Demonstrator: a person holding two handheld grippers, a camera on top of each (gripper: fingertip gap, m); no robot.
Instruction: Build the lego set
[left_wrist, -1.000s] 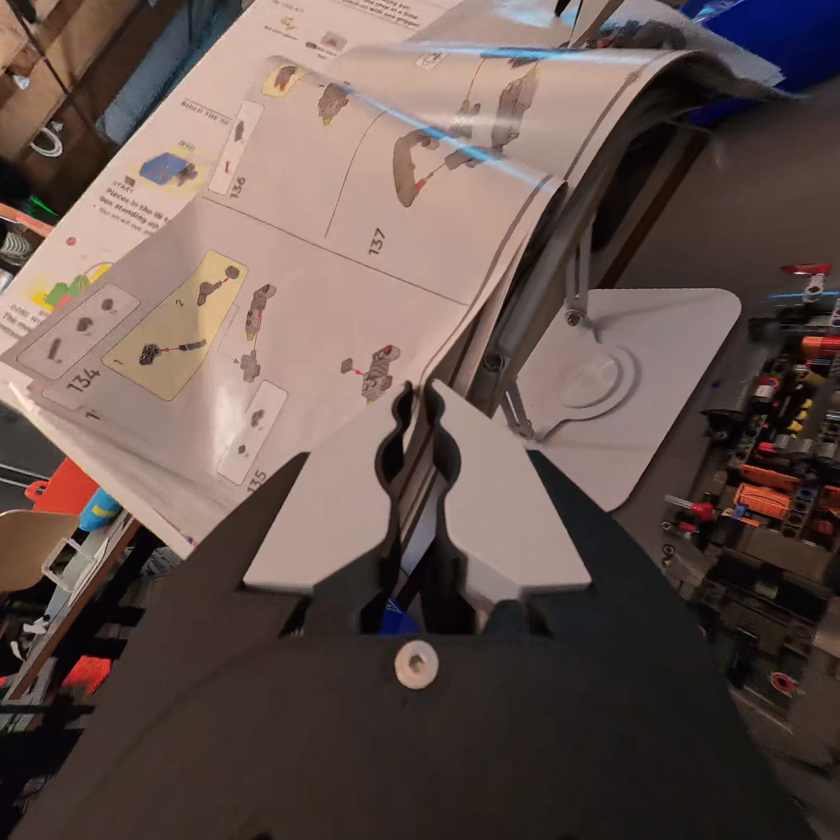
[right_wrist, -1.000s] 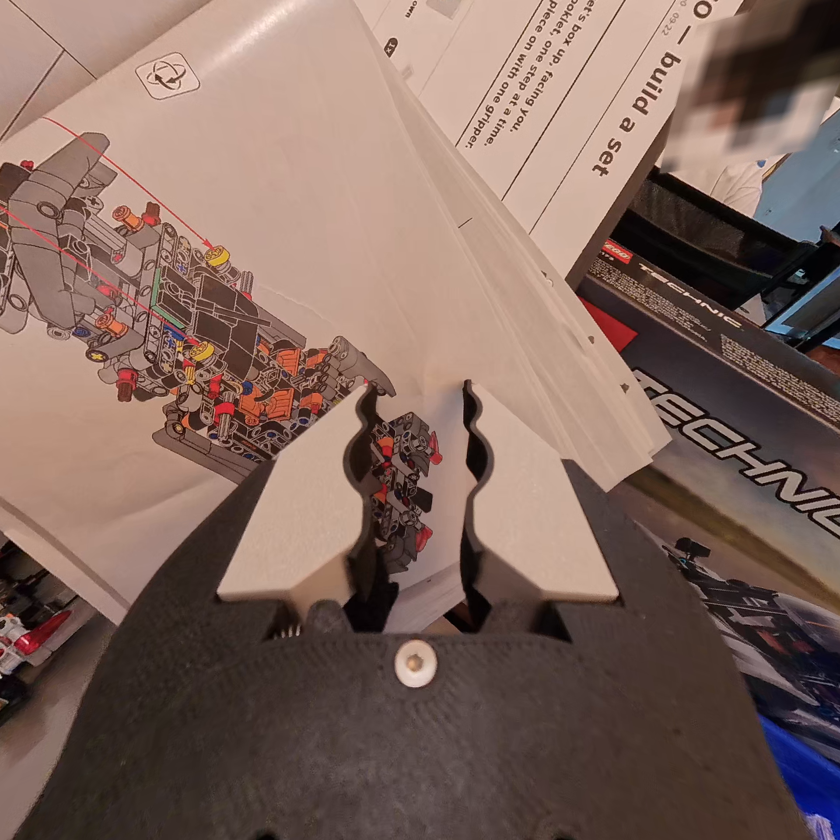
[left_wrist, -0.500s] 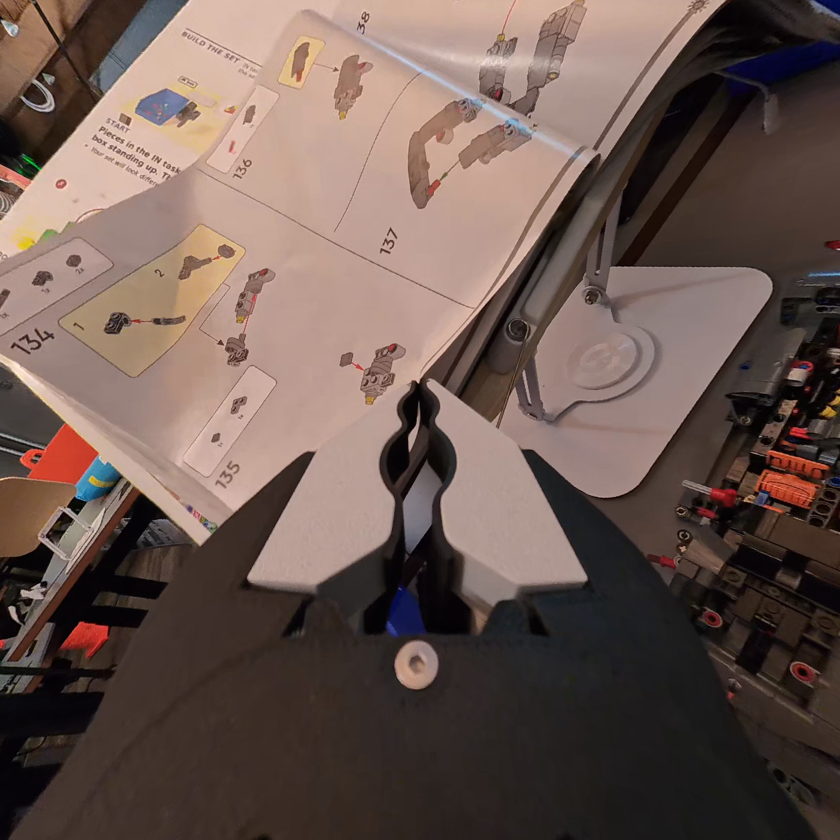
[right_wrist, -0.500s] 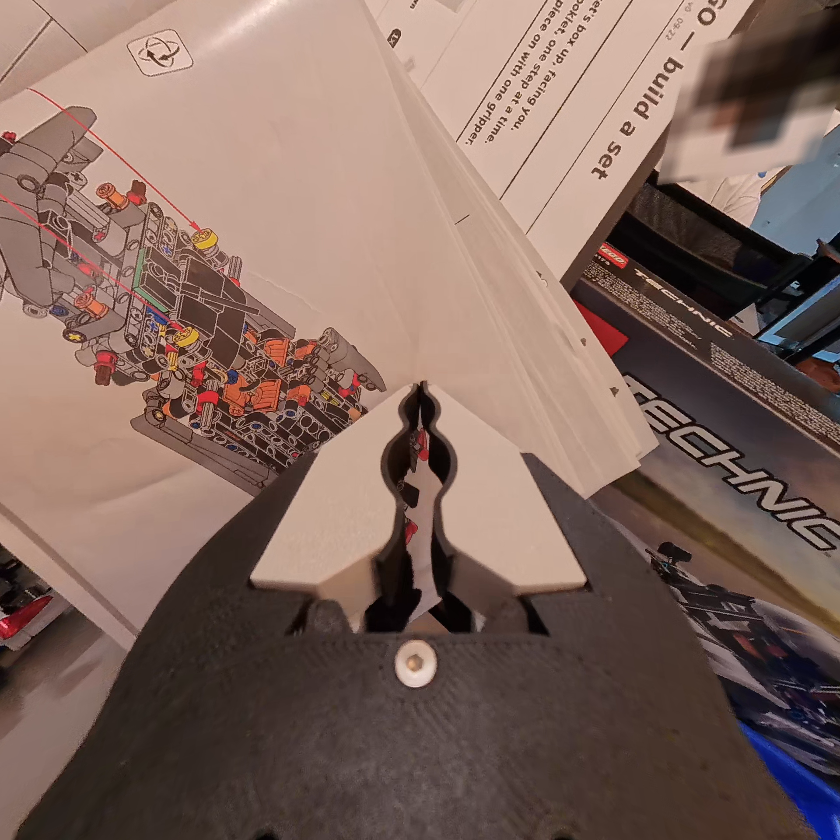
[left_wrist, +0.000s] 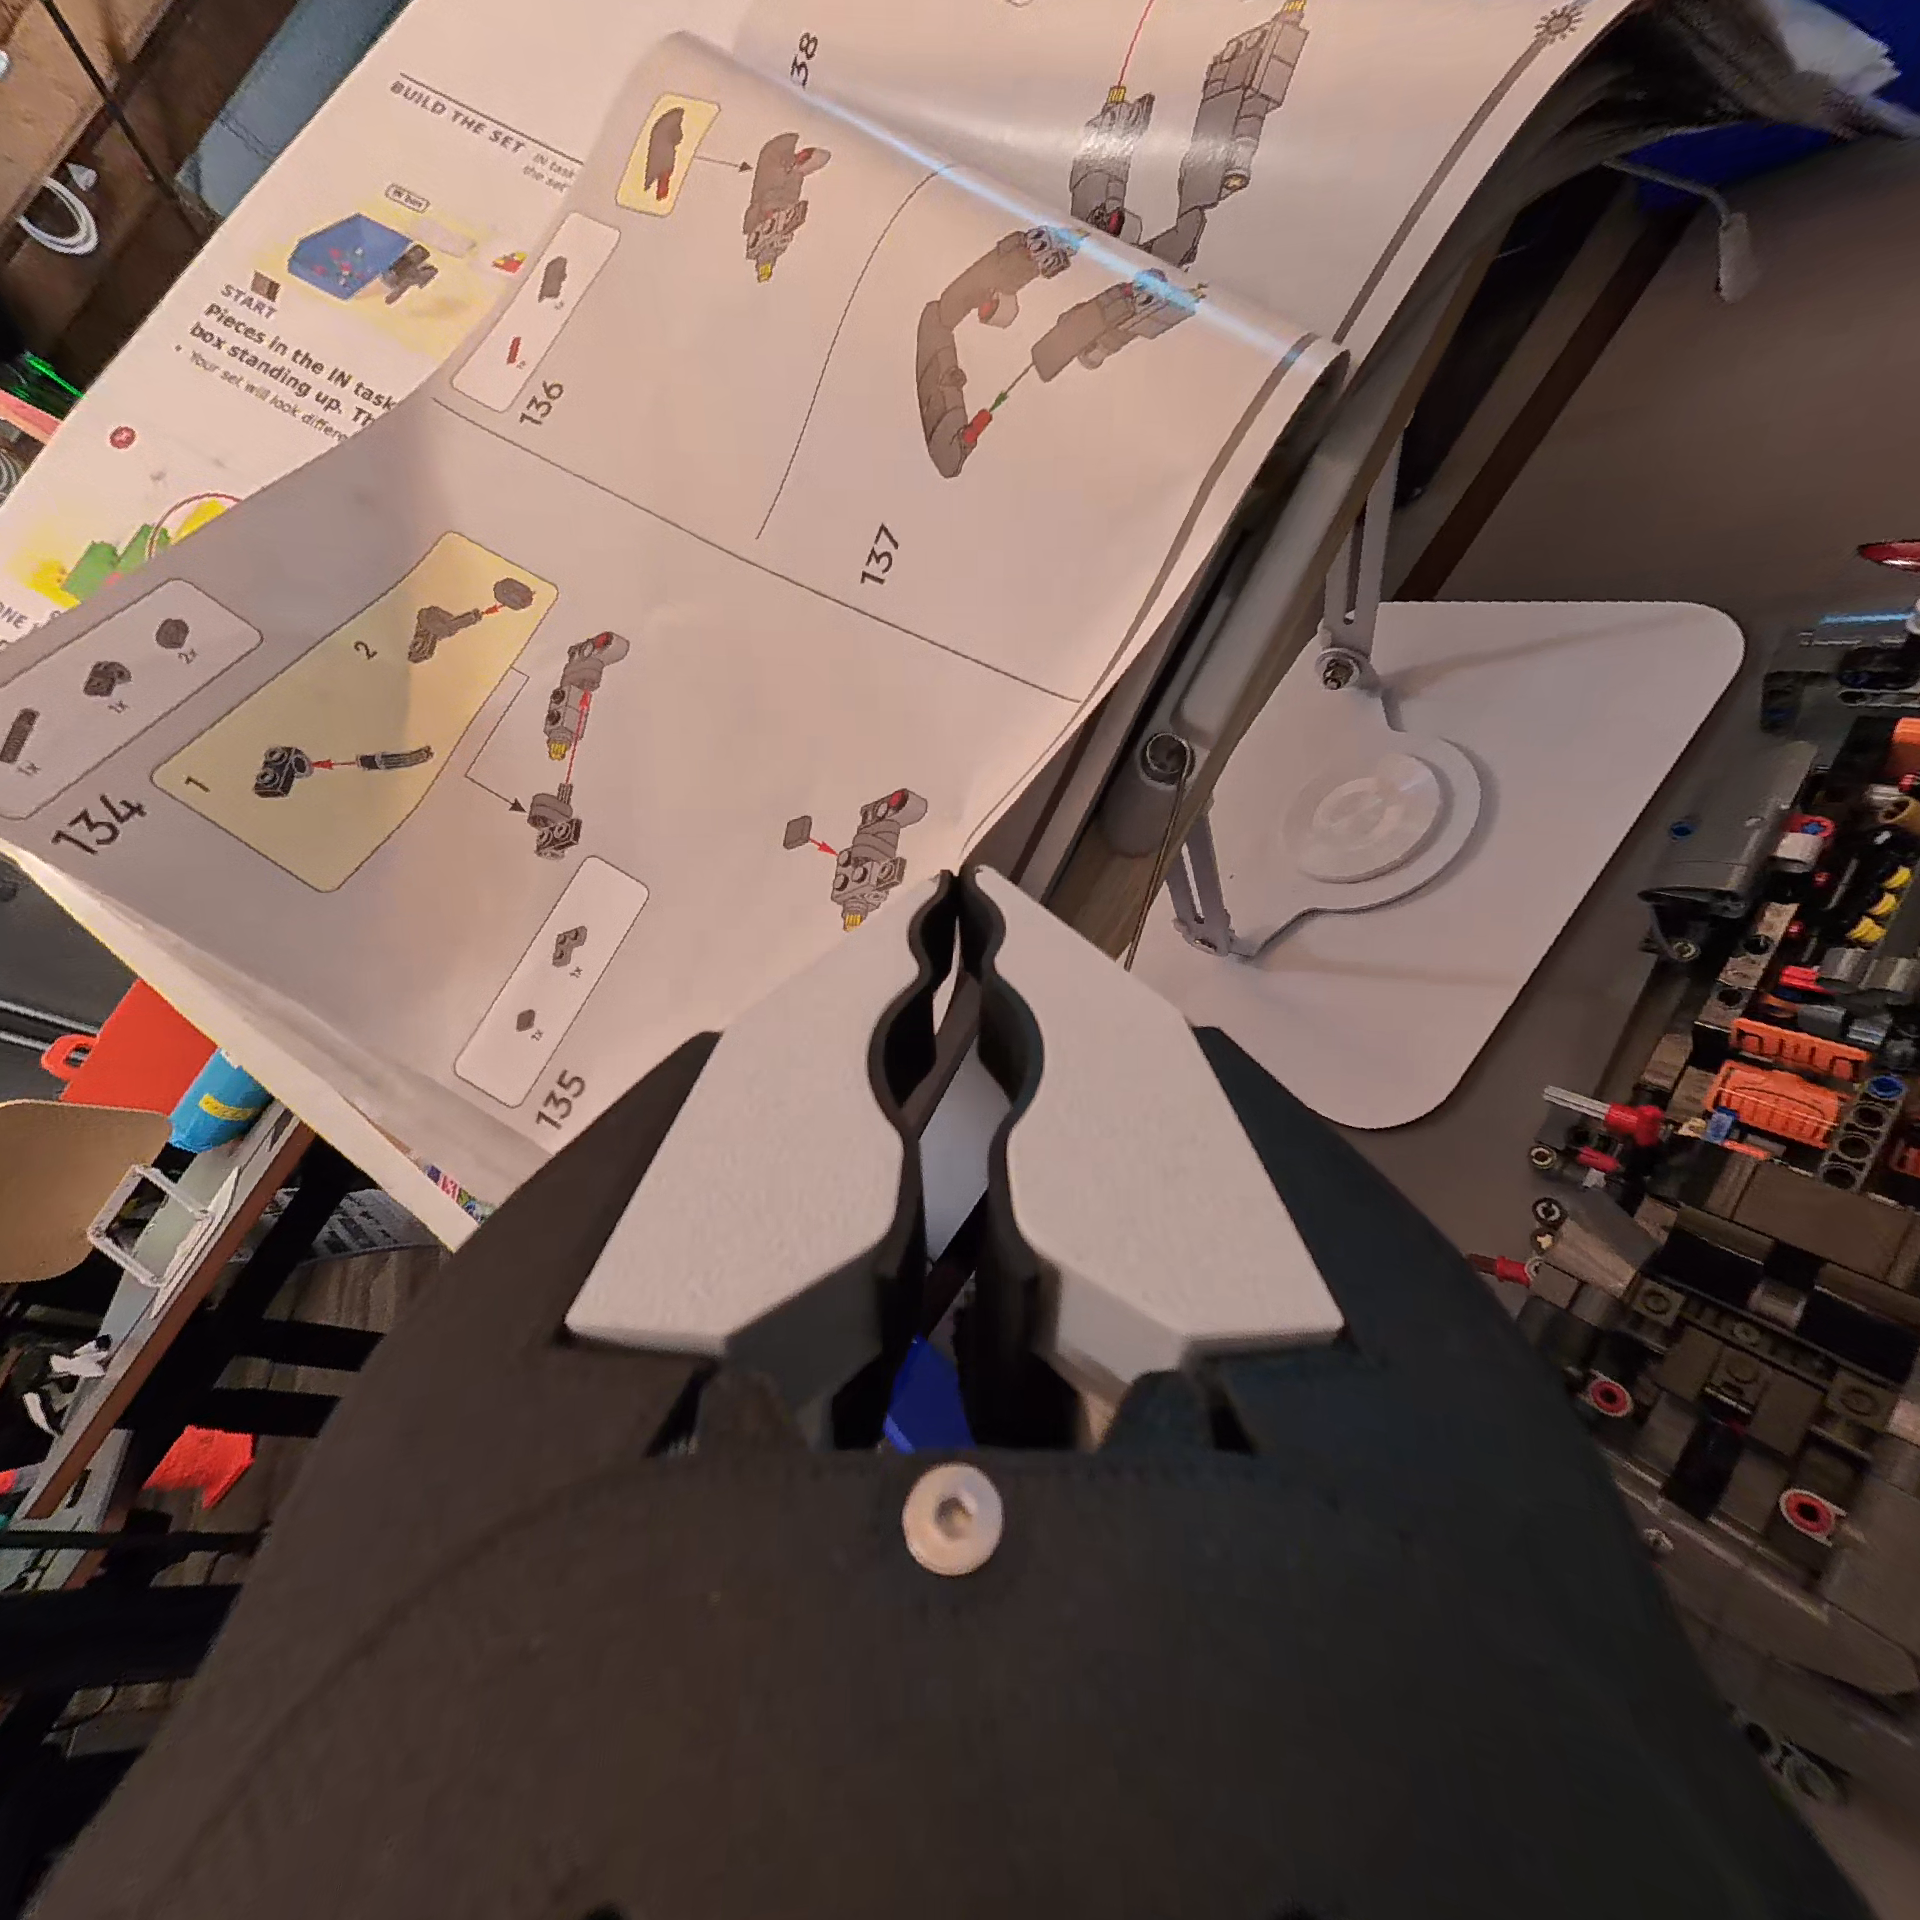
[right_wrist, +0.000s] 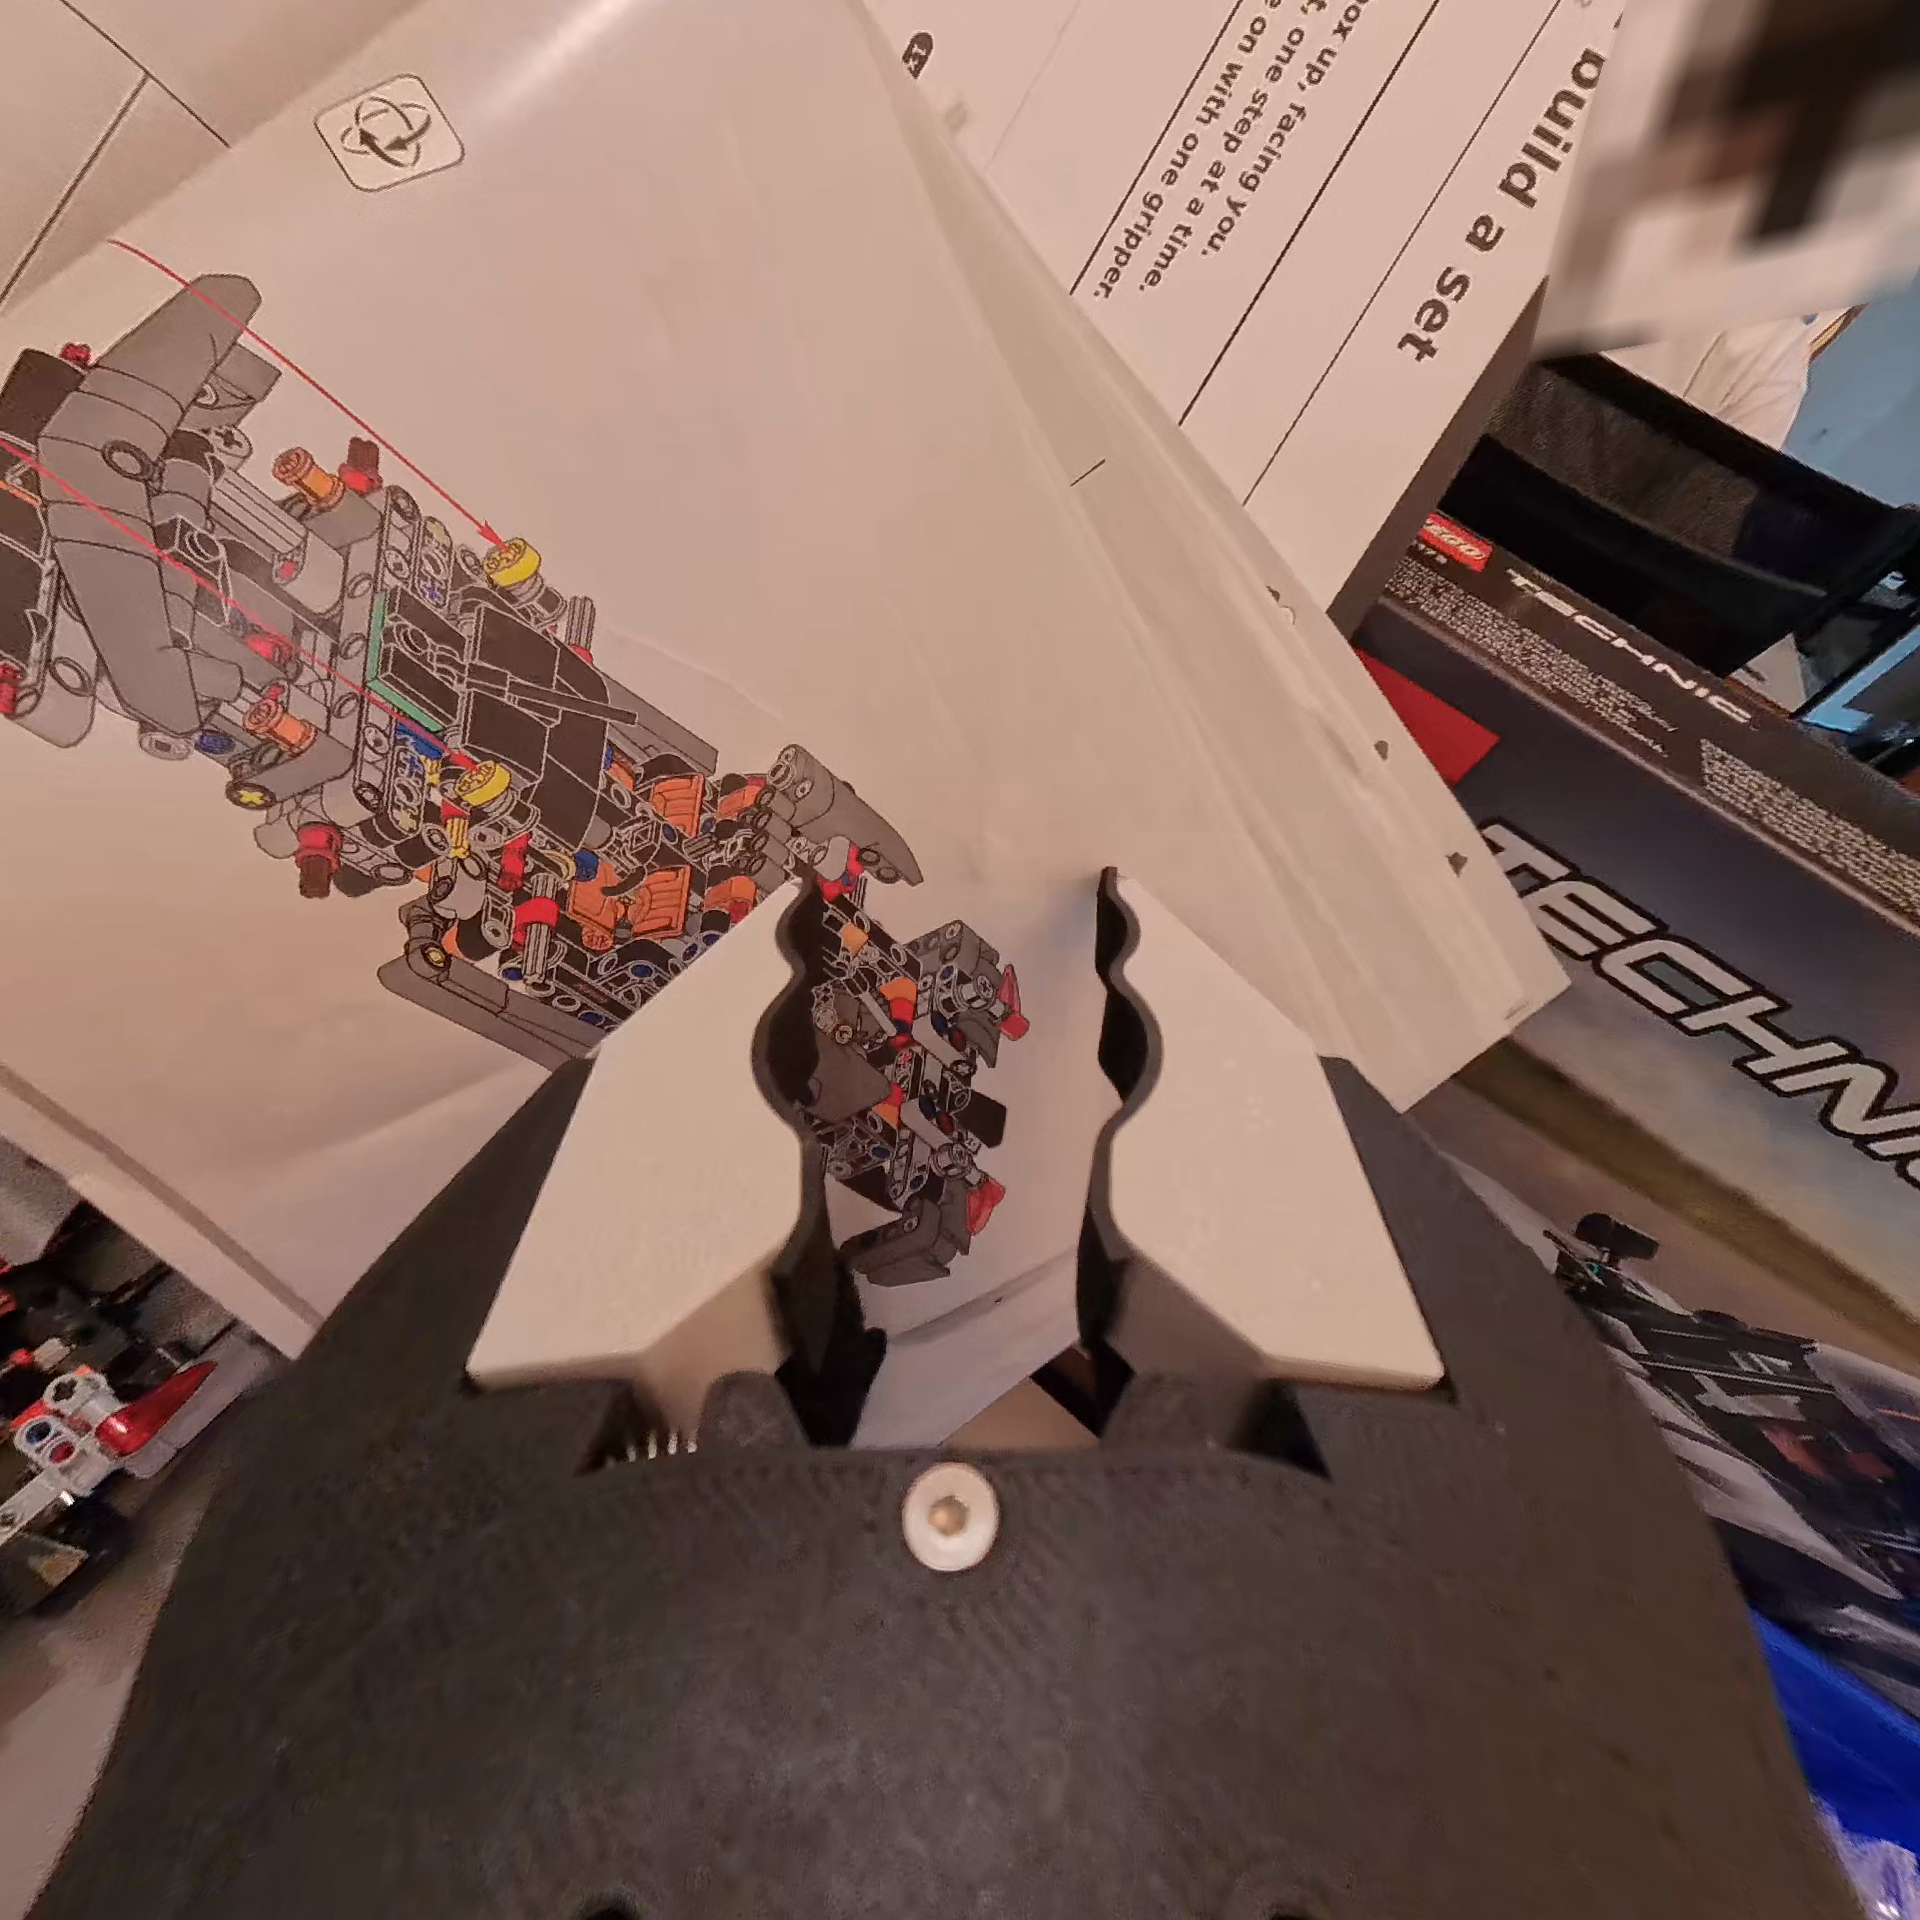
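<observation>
An instruction booklet (left_wrist: 675, 623) stands open on a grey stand, its left page curled up. My left gripper (left_wrist: 958, 888) is shut on the lower corner of that page, and white paper shows between the fingers. The partly built black, grey and orange lego model (left_wrist: 1787, 1091) lies on the table at the right. In the right wrist view the booklet's right page (right_wrist: 727, 416) shows a drawing of the model. My right gripper (right_wrist: 951, 883) is open at that page's lower edge, which sits between its fingers, unpinched. A bit of the model (right_wrist: 73, 1392) shows at the lower left.
The stand's flat grey base (left_wrist: 1507, 852) rests on the table beside the model. A white printed task sheet (right_wrist: 1299, 208) stands behind the booklet. The dark lego box (right_wrist: 1714, 935) lies to the right, with a blue bin (right_wrist: 1829, 1714) below it.
My left gripper closed fully on the page corner and keeps hold of it. My right gripper shut on the right page half a second ago and has opened again.
</observation>
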